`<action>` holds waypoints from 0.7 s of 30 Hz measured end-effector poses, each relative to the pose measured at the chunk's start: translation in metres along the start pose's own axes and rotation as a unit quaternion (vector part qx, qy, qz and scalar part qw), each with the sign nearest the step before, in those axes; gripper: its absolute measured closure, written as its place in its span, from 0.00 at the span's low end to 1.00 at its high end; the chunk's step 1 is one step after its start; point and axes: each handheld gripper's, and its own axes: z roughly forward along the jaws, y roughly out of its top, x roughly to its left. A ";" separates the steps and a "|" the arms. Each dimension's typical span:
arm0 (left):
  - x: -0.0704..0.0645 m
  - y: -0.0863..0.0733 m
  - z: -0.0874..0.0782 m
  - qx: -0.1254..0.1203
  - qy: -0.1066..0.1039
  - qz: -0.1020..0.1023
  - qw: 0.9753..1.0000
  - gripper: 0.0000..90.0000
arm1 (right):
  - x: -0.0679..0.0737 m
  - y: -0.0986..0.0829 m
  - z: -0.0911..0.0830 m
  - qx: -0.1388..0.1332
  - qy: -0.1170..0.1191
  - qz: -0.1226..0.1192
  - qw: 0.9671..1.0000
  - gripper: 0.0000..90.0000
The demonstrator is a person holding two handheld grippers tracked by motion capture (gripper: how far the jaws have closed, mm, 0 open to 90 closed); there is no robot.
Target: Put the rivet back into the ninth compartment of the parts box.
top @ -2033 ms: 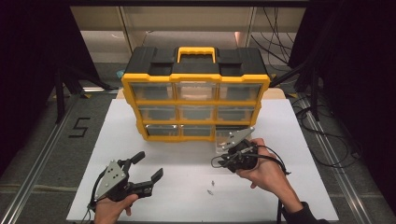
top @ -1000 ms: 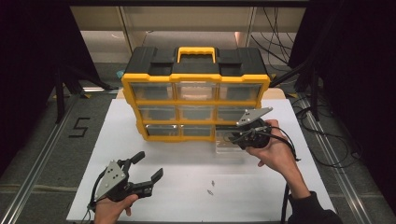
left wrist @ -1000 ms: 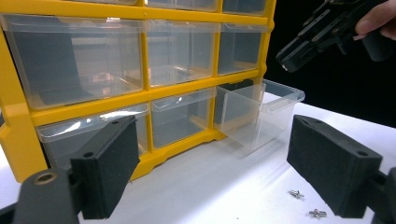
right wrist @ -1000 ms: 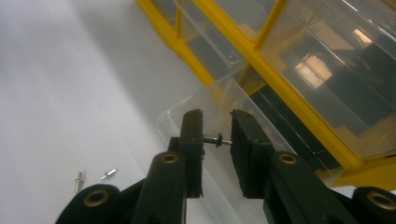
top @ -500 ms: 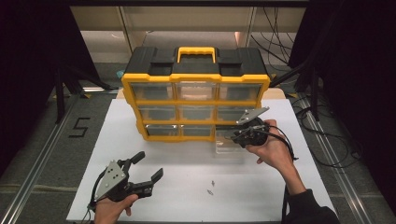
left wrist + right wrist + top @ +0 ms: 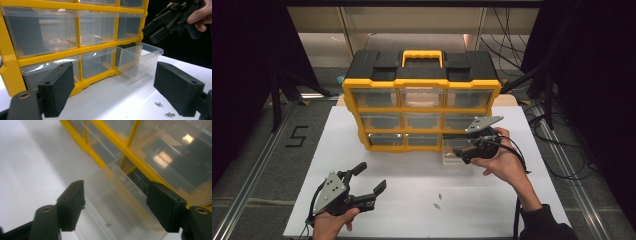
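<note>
A yellow-framed organiser with a black top, a yellow handle and nine clear plastic drawers (image 6: 421,100) stands at the far edge of a white tabletop (image 6: 512,200). Its bottom right clear plastic drawer (image 6: 458,152) is pulled out toward the near side. The right gripper (image 6: 460,151) hangs over this drawer with its jaws released, holding nothing; the right gripper view looks down into the drawer (image 6: 120,210) between them. The left gripper (image 6: 371,179) sits near the near left corner of the tabletop, jaws spread apart and empty. Two small metal screws (image 6: 438,201) lie on the tabletop near the middle of the near edge, apart from both grippers.
</note>
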 end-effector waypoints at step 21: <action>0.000 0.000 -0.001 -0.001 -0.001 0.000 1.000 0.18 | 0.062 0.008 -0.001 0.022 0.058 -0.077 0.995 0.32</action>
